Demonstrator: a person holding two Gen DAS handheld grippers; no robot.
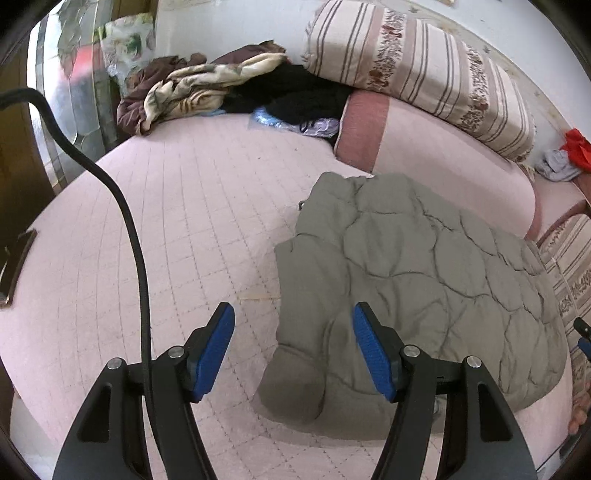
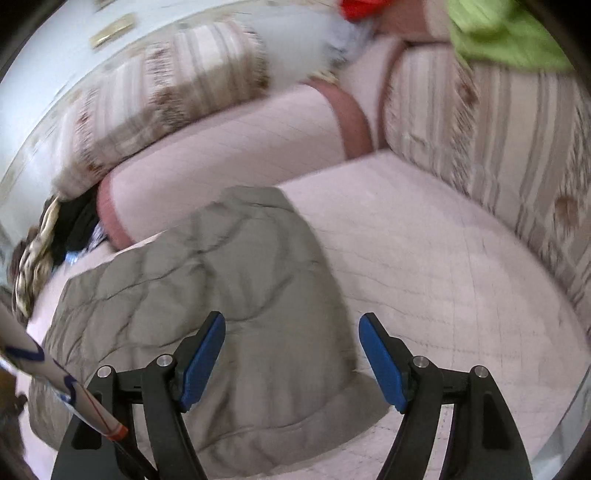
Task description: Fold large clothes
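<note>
Left wrist view.
- Left gripper [image 1: 293, 321]: blue pads [image 1: 213, 350] spread wide, nothing between them. It hangs over the near-left edge of the jacket; the right pad overlaps the fabric in the picture, though contact cannot be judged.
- Jacket [image 1: 424, 280]: grey, quilted, lying folded on the pink mattress [image 1: 166, 221], right of centre. One sleeve or flap [image 1: 295, 391] sticks out at the near-left corner. The far-right edge runs under the frame's rim.
- Cable [image 1: 125, 221]: black, crossing the left side and running down behind the gripper's left arm.
- Clothes pile [image 1: 207, 85]: brown, cream and black pieces heaped at the far edge; individual garments are hard to separate.
- Striped pillow [image 1: 424, 70] resting on a pink bolster [image 1: 424, 162] behind the jacket.
- Red cloth [image 1: 576, 147] and a grey item at the right rim, cut off.

Right wrist view (blurred throughout).
- Right gripper [image 2: 291, 332]: pads parted, empty, over the jacket's near-right edge.
- Jacket [image 2: 207, 266]: spread left of centre on the mattress [image 2: 424, 266]; its near-left corner is hidden behind a white tube-like object [image 2: 55, 376] with blue and red markings, unidentifiable.
- Striped cushion [image 2: 498, 140] along the right side; a green cloth [image 2: 506, 33] on top, partly cut off.
- Pillow [image 2: 159, 107] and bolster [image 2: 229, 147] behind, smeared by motion.
</note>
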